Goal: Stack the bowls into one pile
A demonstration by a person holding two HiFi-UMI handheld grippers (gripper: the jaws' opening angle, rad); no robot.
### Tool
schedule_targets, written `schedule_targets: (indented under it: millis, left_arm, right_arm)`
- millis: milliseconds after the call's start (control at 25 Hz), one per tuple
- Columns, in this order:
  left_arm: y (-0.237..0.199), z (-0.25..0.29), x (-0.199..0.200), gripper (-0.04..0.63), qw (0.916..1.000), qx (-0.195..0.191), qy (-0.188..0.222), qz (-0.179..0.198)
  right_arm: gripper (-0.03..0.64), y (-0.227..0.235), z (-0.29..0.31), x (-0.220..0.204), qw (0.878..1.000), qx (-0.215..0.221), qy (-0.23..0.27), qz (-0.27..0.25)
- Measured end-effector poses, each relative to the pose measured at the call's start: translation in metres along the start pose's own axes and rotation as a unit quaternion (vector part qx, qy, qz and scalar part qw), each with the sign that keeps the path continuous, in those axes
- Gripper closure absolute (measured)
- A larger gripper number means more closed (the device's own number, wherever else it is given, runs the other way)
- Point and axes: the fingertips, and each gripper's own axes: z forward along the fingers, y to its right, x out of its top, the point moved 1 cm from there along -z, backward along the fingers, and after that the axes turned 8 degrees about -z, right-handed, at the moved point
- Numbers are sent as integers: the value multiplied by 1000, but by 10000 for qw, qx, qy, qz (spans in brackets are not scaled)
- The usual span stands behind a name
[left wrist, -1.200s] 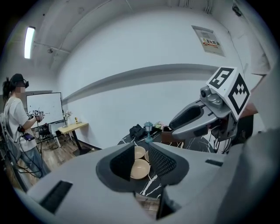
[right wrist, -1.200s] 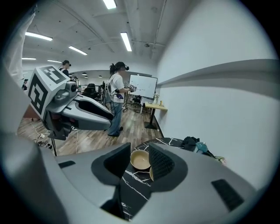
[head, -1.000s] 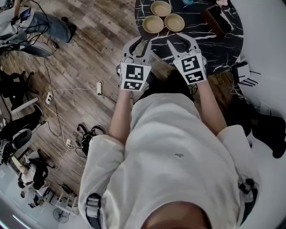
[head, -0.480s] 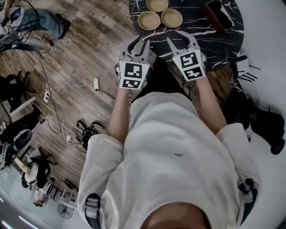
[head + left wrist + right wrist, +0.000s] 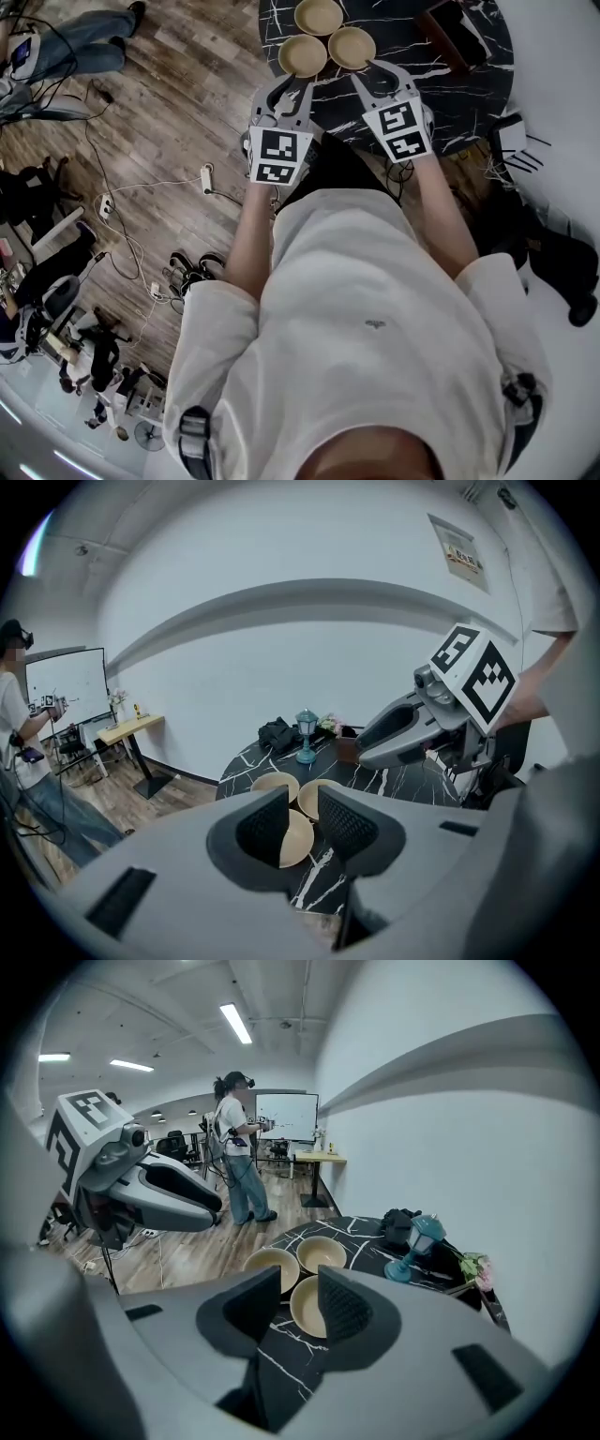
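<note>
the round black marble-patterned tabletop [image 5: 469, 84] with white veins lies ahead of me. my left tool [image 5: 289, 89] and right tool [image 5: 377, 79] hover side by side over its near edge, both with jaws standing wide and nothing between them. three tan round bowls sit unstacked in a close cluster just beyond the tips: the far bowl [image 5: 319, 16], left bowl [image 5: 303, 55] and right bowl [image 5: 352, 47].

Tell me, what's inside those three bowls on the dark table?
Nothing shows: the left bowl, right bowl and far bowl all have bare tan insides in the head view. Whatever lies beneath them is covered.
</note>
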Motion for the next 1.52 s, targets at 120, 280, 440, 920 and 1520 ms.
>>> schedule_targets:
  millis: [120,280,440,920,1520]
  left_arm:
    - [-2,16,2,509,9999,-11,-116,-9]
    - [-1,35,6,509,9997,5,-242,7]
    - [-2,50,9,509,9996,70,-284,-13]
    - [-3,71,-3,509,9982,197,-545,-124]
    - [2,86,-34,509,9963,-65,-824,-229]
  right_arm:
    - [489,15,9,-5,10000,28,-74,17]
    - [488,36,22,-14,9998,70,-162,50]
    - [491,53,38,-26,9995,117,-277,77]
    - [495,71,72,-72,9965,251,-755,258]
    - [497,77,106,-103,9918,190,-1110,598]
